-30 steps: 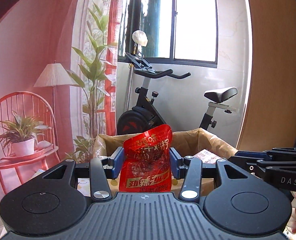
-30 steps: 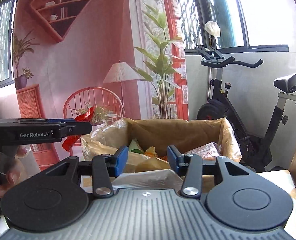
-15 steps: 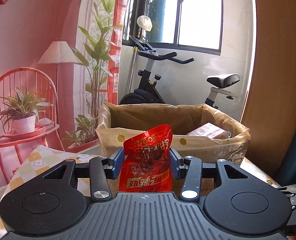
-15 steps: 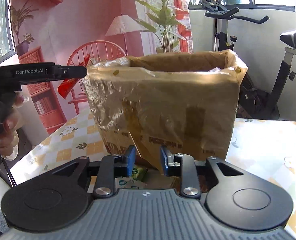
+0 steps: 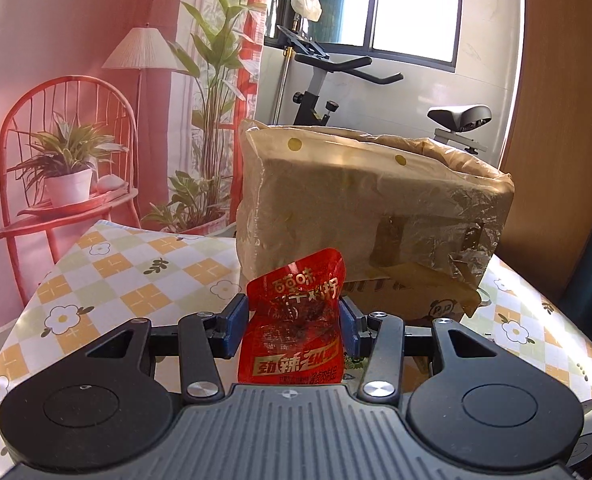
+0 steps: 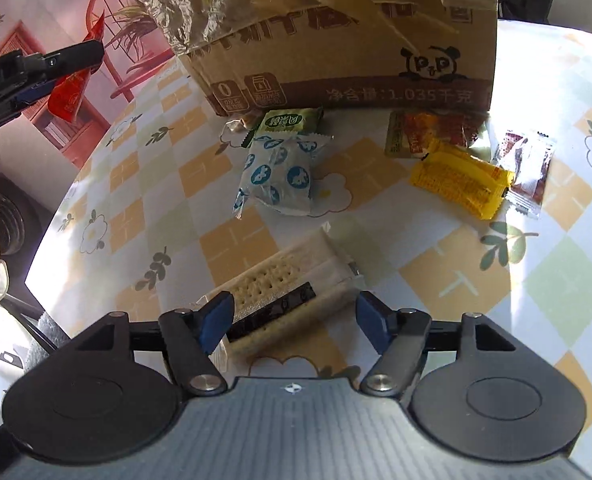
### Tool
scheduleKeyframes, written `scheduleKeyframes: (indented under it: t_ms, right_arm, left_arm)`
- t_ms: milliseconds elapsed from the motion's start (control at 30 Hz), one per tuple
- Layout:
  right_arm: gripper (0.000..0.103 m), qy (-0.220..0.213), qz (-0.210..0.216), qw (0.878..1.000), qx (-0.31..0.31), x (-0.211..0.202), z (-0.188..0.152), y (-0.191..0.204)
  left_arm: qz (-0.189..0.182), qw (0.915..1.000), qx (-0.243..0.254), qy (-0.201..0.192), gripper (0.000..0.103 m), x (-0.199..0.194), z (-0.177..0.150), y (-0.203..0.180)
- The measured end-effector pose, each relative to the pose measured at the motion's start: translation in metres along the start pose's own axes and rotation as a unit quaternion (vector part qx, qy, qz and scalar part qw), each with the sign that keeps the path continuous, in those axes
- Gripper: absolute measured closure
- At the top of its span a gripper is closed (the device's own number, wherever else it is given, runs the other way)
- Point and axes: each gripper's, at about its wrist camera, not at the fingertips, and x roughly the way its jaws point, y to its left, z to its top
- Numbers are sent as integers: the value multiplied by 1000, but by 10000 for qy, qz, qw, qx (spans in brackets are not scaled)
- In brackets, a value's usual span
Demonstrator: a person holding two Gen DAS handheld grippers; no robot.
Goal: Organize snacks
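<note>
My left gripper is shut on a red snack packet and holds it above the table, in front of the plastic-lined cardboard box. The packet also shows in the right wrist view, at the far left. My right gripper is open and points down at a cracker packet that lies between its fingers on the tablecloth. Beyond it lie a white-and-blue packet, a green packet, a yellow packet, a red-orange packet and a small clear packet.
The cardboard box stands at the back of the checked flower tablecloth. The table's left edge is near. An exercise bike and a wooden door stand behind the table.
My right gripper has dropped from box height and tilted down to the table, opening wider around the cracker packet. My left gripper has lowered and drawn back from the box with the red packet.
</note>
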Motion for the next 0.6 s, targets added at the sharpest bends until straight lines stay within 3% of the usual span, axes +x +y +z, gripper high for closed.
scheduleKeyframes:
  t_ms: [267, 433, 600]
  right_arm:
    - [28, -140, -507, 9964, -666, 33, 21, 33]
    - [34, -367, -1024, 9838, -1422, 48, 18, 50]
    - [48, -590, -1135, 9799, -1534, 42, 8, 47]
  left_arm:
    - [94, 9997, -200, 56, 53, -10, -14, 18]
    - [174, 9995, -263, 85, 53, -11, -17, 22]
    - [167, 9995, -237, 89, 53, -9, -15, 17]
